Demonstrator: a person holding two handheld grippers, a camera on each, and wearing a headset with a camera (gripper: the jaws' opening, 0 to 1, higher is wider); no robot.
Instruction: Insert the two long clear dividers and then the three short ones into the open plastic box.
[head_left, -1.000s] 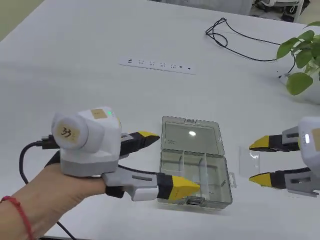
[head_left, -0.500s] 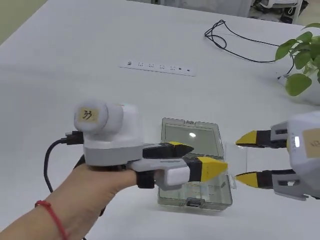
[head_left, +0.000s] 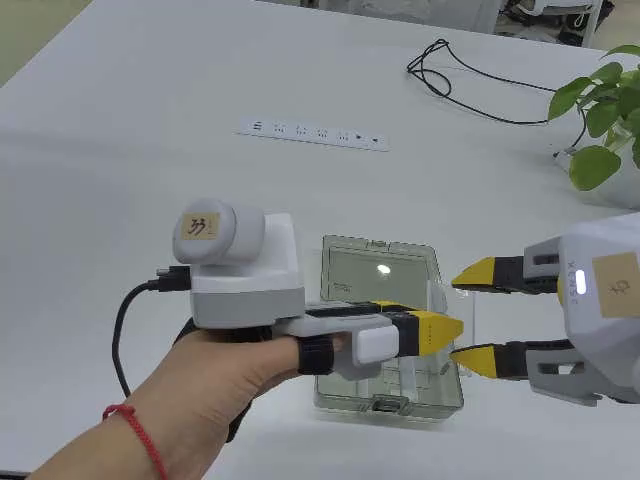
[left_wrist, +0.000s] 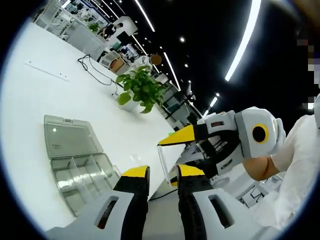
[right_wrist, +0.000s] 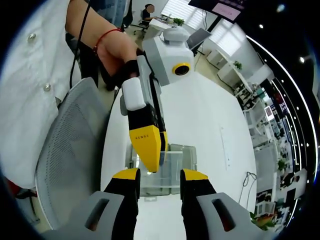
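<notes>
head view: the open clear box (head_left: 388, 404) sits on the white table (head_left: 150, 170), its lid laid back flat. the left gripper (head_left: 432, 322), held in a hand (head_left: 220, 385), reaches across the box toward the right gripper (head_left: 458, 318). a clear divider (head_left: 468, 308) stands upright in the air just right of the box. it spans the right gripper's parted jaws, which clamp it by two opposite edges. a power strip (head_left: 315, 133), a black cable (head_left: 470, 75) and a plant (head_left: 605, 110) lie well beyond.

left gripper view: the divider (left_wrist: 162, 162) shows edge-on between the left gripper's (left_wrist: 162, 172) jaws. a narrow gap shows on each side, so they are released, not pinching. the box (left_wrist: 75, 155) lies to the left.

right gripper view: the left gripper's (right_wrist: 157, 159) tips straddle the divider (right_wrist: 177, 162), which bridges the right gripper's (right_wrist: 161, 175) jaws.
</notes>
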